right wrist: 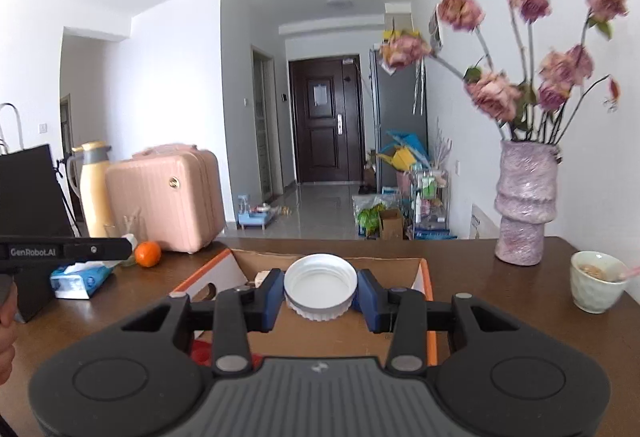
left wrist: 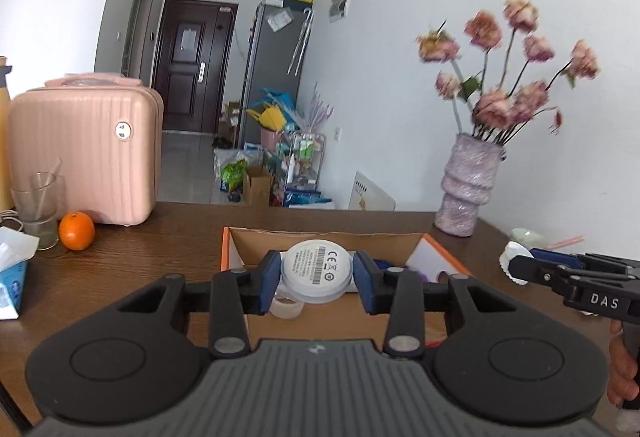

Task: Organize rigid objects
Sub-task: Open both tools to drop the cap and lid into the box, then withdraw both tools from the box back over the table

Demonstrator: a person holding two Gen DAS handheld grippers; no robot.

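My left gripper (left wrist: 317,273) is shut on a round white device (left wrist: 317,269) with a printed label facing me, held above an open cardboard box (left wrist: 320,235) with orange edges. A roll of tape (left wrist: 286,307) lies in that box below the left finger. My right gripper (right wrist: 320,287) is shut on a white ribbed jar lid (right wrist: 320,287), hollow side up, over the same cardboard box (right wrist: 340,337). In the left wrist view the right gripper (left wrist: 516,267) shows side-on at the right with the white lid edge in its tips. The left gripper's body (right wrist: 64,249) reaches in from the left of the right wrist view.
On the brown table (left wrist: 140,257) stand a pink case (left wrist: 84,153), an orange (left wrist: 77,231), a glass (left wrist: 38,205), a tissue pack (right wrist: 80,277), a purple vase of flowers (right wrist: 524,201) and a cup (right wrist: 596,285). A thermos (right wrist: 94,189) stands behind the case.
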